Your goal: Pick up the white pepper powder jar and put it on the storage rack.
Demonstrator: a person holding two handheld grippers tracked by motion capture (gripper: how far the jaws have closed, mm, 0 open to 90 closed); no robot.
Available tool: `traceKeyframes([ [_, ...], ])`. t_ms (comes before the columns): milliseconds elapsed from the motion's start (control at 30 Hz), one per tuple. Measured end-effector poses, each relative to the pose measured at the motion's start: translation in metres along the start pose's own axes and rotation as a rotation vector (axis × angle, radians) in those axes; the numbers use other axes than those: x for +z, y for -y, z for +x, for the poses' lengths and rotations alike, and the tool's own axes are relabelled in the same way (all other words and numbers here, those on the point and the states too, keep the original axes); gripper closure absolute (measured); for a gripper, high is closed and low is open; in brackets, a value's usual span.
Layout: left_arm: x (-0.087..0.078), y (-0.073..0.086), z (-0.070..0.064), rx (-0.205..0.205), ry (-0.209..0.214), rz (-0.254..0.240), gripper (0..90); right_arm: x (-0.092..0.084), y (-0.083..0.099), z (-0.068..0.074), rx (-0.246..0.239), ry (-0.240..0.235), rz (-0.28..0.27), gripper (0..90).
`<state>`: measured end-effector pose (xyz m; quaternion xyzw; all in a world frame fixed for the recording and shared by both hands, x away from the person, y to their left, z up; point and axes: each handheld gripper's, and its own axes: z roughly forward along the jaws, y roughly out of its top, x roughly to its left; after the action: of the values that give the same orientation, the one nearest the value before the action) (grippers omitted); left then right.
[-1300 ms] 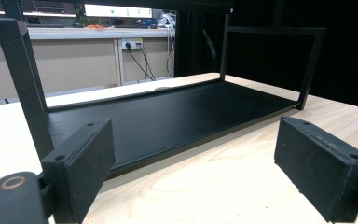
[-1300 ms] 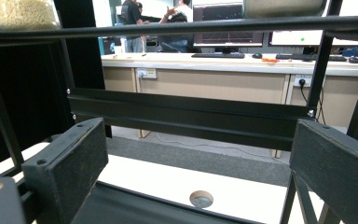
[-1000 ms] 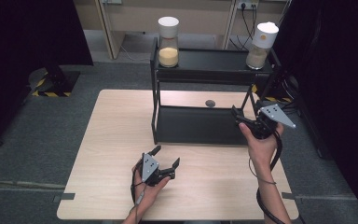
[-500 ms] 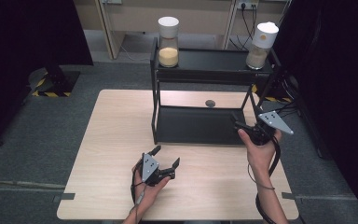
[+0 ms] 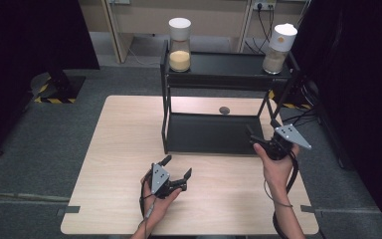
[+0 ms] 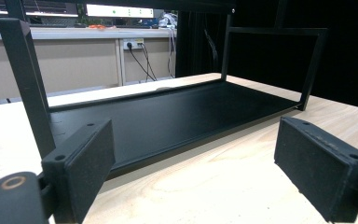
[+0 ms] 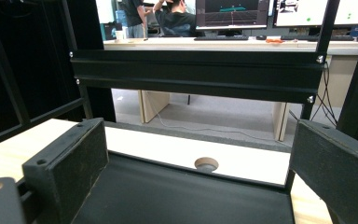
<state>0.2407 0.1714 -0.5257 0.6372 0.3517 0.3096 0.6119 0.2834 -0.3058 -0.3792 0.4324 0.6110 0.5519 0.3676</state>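
Both claws empty, jaws apart: left claw & right claw face rack, long axis left-right

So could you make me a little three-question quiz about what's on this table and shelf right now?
1. True or false: both jars stand on the top level of the black shelf rack.
2. Which jar holds the yellower filling: A, the left jar, or B, the right jar?
3. Fill in: the left tongs rest low over the wooden table with jaws ____.

Key: 1 true. 2 A. 3 open, nothing between them; the right tongs, at the rack's lower tray, are open too.
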Motion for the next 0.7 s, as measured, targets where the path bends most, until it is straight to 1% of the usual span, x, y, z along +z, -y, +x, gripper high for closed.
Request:
traceKeyframes([
  [267, 0.000, 0.000, 0.000, -0.003, 0.001, 0.000, 11.6, -0.002, 0.007, 0.003, -0.002, -0.009, 0.013, 4.5],
  [700, 0.000, 0.000, 0.000, -0.005, 0.000, -0.003, 11.7, -0.004, 0.019, 0.005, 0.002, -0.012, 0.031, 4.6],
])
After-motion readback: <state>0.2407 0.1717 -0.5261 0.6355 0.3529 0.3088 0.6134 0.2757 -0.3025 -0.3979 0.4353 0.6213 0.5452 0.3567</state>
